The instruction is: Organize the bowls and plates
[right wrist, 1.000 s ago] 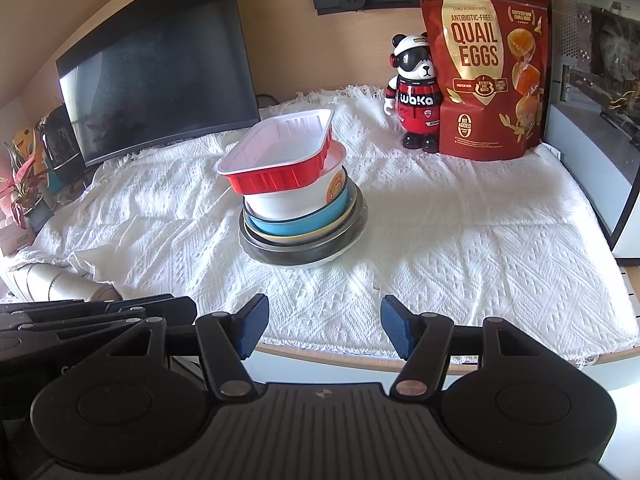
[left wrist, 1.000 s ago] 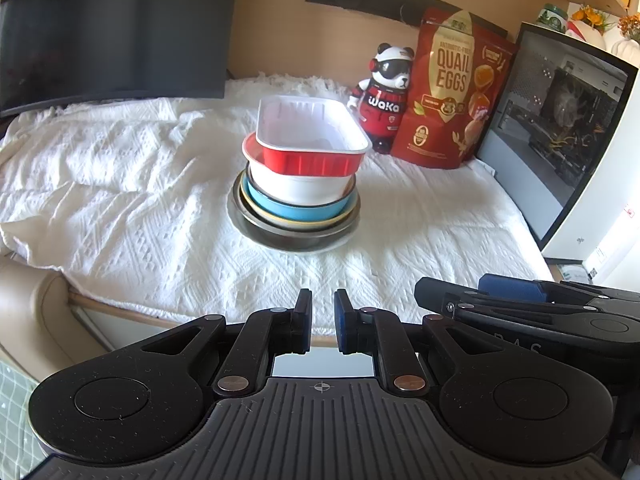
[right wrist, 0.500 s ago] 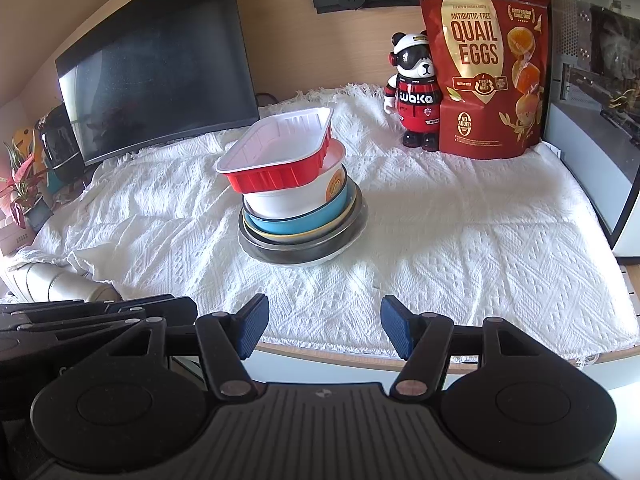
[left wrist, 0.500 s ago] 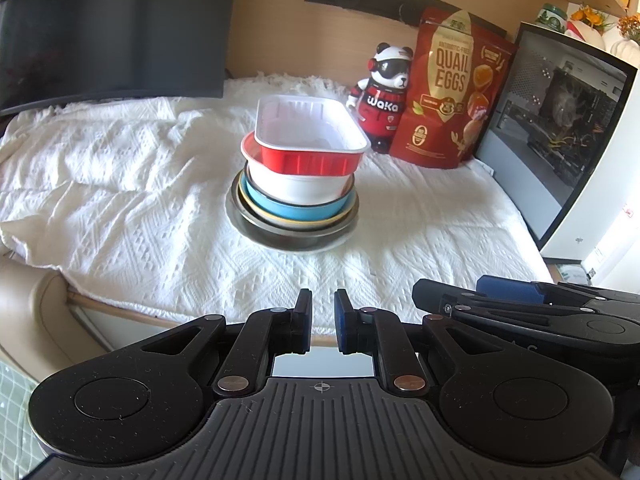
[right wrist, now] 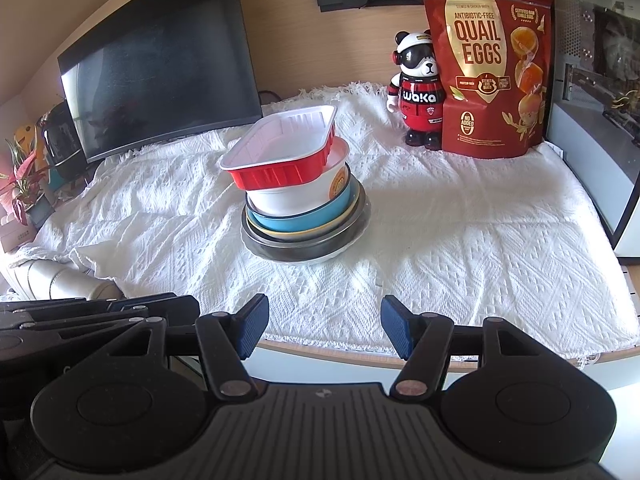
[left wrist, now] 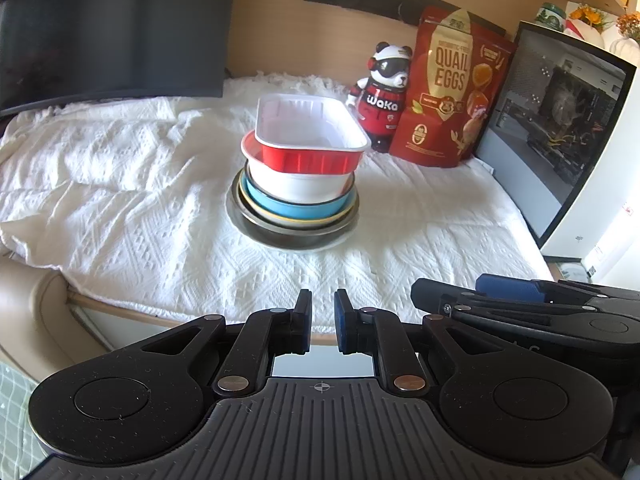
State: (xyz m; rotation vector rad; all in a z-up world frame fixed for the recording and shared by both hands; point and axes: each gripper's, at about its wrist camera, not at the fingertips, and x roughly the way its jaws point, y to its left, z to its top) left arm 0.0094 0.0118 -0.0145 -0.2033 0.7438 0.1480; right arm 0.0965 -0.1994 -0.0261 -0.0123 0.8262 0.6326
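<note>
Your left gripper [left wrist: 322, 320]: fingers together, empty; right gripper [right wrist: 323, 328]: apart, empty. Both well short of red rectangular foil tray [right wrist: 280, 150] atop stacked bowls [right wrist: 304, 216].

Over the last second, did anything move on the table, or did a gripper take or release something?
Nothing visibly changed. The stack of bowls with the red tray on top stands where it was on the white cloth. The left gripper is shut and empty as before, and the right gripper stays open, holding nothing.
</note>
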